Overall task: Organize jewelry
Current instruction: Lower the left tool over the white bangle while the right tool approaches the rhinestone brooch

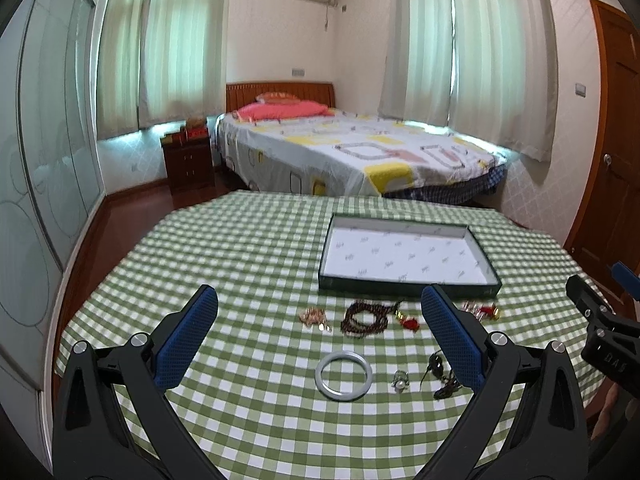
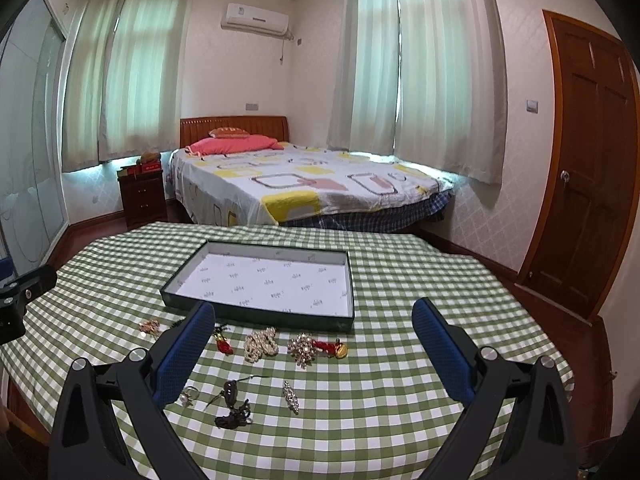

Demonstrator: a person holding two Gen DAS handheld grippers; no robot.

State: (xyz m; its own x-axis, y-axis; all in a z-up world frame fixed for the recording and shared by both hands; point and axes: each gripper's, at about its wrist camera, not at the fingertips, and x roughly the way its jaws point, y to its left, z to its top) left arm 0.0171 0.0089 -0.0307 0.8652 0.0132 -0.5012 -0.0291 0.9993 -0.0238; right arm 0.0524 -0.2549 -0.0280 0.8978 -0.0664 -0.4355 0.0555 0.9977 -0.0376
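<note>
An empty dark-rimmed tray with a white printed liner [image 1: 408, 284] [image 2: 256, 314] lies on the green checked table. In front of it lie jewelry pieces: a grey bangle [image 1: 344, 360], a brown bead string [image 1: 364, 318], a gold piece [image 1: 314, 316], a small ring [image 1: 400, 381], a dark pendant on a cord [image 2: 232, 404], a pearl string [image 2: 260, 344], a crystal brooch [image 2: 303, 348], a slim crystal clip [image 2: 291, 397]. My left gripper [image 1: 320, 312] is open above the bangle. My right gripper [image 2: 314, 324] is open above the brooch. Neither touches anything.
The green checked tablecloth [image 1: 248, 248] [image 2: 420, 272] covers the table. Red tassel charms [image 1: 408, 322] [image 2: 332, 348] lie near the tray. A bed [image 1: 344, 152] stands beyond the table's far edge, a wooden door [image 2: 592, 160] at right.
</note>
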